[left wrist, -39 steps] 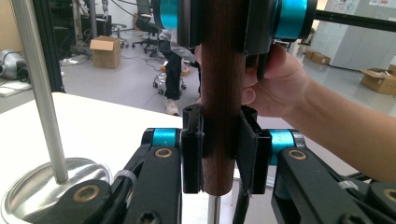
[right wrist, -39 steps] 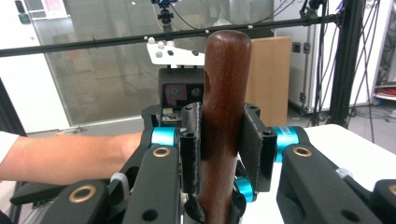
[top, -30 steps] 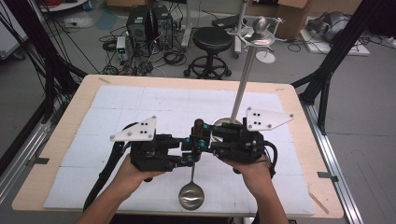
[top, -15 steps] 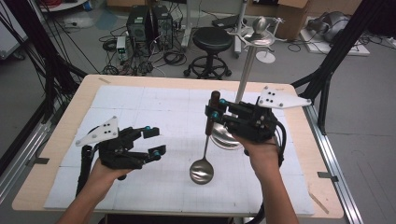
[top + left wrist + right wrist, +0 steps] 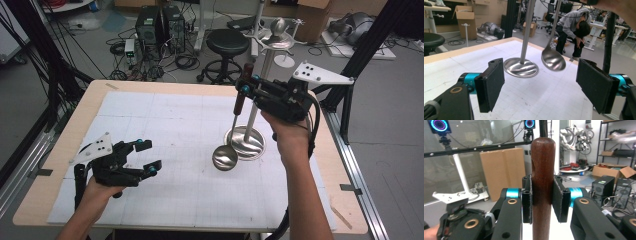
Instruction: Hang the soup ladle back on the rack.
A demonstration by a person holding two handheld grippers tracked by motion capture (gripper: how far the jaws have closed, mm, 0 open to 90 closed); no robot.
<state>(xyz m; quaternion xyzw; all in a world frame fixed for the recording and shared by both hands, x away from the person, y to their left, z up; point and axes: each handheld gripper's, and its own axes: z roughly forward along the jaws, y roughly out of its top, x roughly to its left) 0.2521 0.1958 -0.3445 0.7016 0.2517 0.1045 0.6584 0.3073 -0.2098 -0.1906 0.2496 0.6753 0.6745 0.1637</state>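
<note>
The right tool [image 5: 246, 83] is gripping the ladle [image 5: 234, 131] by its handle, dangling it beside the stand [image 5: 266, 70] at two o'clock. The left tool [image 5: 145, 156], its jaws just opened, is holding nothing at seven o'clock. Hanging is remaining.

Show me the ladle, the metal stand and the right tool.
ladle [image 5: 225, 157], high view, on its shiny bowl.
metal stand [image 5: 252, 142], high view, on its round base.
right tool [image 5: 543, 202], right gripper view, midway between the pads clamping the wooden handle.
</note>
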